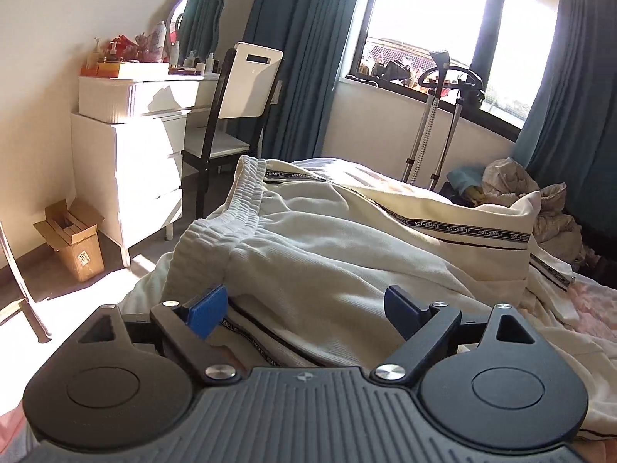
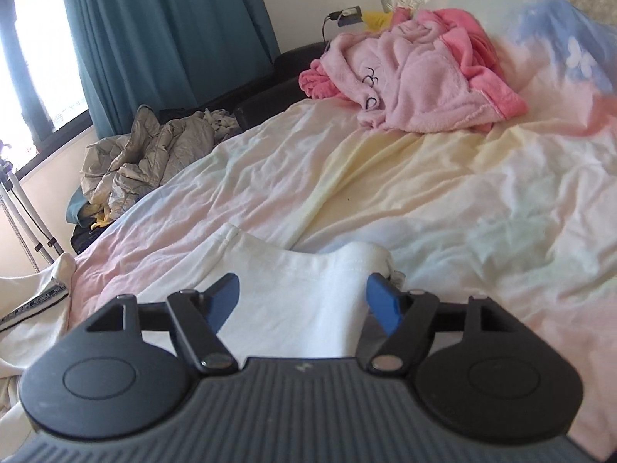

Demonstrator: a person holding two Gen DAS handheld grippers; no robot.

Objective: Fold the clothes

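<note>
Where both jaws gape, cream trousers [image 1: 327, 239] beneath left hand-held gripper [image 1: 308, 310].

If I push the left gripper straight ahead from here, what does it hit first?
The left gripper, jaws open, would most likely meet the cream trousers first: their bunched fabric rises directly between and just beyond the jaws, below the elastic waistband. Depth is unclear, but contact looks almost immediate.

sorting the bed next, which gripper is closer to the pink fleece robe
Right. The right gripper faces the pink fleece robe across the bedsheet; the left gripper is over the cream pants, robe unseen.
</note>
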